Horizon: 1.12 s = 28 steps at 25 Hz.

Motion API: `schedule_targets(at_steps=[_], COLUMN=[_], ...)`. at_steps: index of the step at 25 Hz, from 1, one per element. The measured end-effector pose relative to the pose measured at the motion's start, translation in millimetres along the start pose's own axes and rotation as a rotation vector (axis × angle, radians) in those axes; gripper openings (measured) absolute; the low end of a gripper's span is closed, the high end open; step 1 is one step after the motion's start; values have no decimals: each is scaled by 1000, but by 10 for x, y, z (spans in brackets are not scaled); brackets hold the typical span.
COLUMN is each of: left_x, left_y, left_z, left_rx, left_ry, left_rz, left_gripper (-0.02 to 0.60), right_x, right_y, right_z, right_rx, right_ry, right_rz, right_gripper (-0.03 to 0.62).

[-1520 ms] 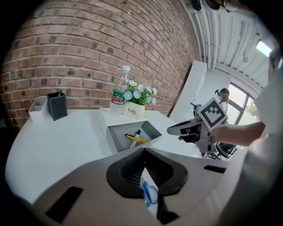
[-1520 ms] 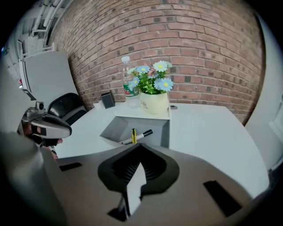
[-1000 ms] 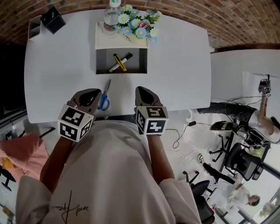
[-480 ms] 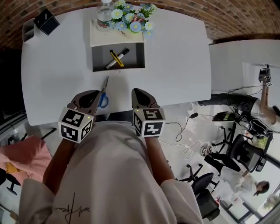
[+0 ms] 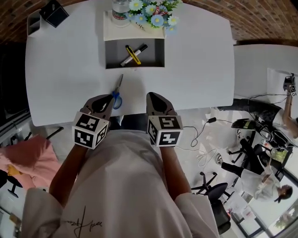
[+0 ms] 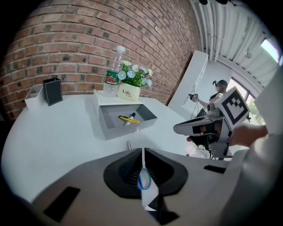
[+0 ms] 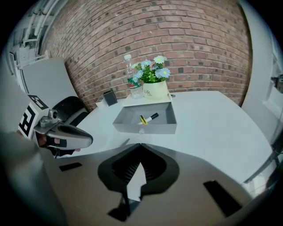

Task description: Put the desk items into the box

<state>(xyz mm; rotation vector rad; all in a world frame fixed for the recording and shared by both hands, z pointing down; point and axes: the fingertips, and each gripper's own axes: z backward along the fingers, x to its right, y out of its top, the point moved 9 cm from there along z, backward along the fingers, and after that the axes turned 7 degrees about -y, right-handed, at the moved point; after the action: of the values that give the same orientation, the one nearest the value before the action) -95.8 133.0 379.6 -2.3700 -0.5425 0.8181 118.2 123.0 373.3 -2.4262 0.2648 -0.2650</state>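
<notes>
A grey open box (image 5: 135,53) sits on the white table (image 5: 195,69), holding a yellow cutter (image 5: 133,55) and a black marker (image 5: 138,50). Blue-handled scissors (image 5: 117,91) lie flat on the table in front of the box, blades pointing at it. My left gripper (image 5: 106,99) is shut just left of the scissors' handle, at the near table edge. In the left gripper view the blue handle (image 6: 143,180) shows under the shut left gripper (image 6: 142,151). My right gripper (image 5: 152,96) is shut and empty, to the right of the scissors; its jaws (image 7: 140,145) point at the box (image 7: 148,118).
A water bottle (image 5: 120,5) and a flower pot (image 5: 156,10) stand on a cream shelf behind the box. A black pen holder (image 5: 53,11) and a white tray (image 5: 32,21) are at the far left corner. Office chairs (image 5: 253,162) and cables lie on the floor, right.
The head view has shifted a little. Both grippers stay shut at the near table edge, and the scissors lie where they were.
</notes>
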Motion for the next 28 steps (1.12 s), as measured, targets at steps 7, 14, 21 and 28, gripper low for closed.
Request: schedule_targets(at_steps=[7, 14, 21, 28], left_x=[-53, -75, -88, -84], left_y=[-258, -412, -498, -549], left_z=[-114, -265, -363, -443], left_rx=[-68, -118, -171, -204], left_ry=[17, 41, 84, 102], left_rz=[26, 87, 86, 92], left_gripper=[6, 20, 69, 98], right_x=[-32, -13, 25, 43], right_y=[-90, -148, -159, -180], right_z=[-37, -55, -23, -31], right_rx=[-31, -43, -44, -53], right_ry=[15, 19, 18, 22], right_rz=[21, 7, -8, -12], right_gripper=[26, 26, 26, 26])
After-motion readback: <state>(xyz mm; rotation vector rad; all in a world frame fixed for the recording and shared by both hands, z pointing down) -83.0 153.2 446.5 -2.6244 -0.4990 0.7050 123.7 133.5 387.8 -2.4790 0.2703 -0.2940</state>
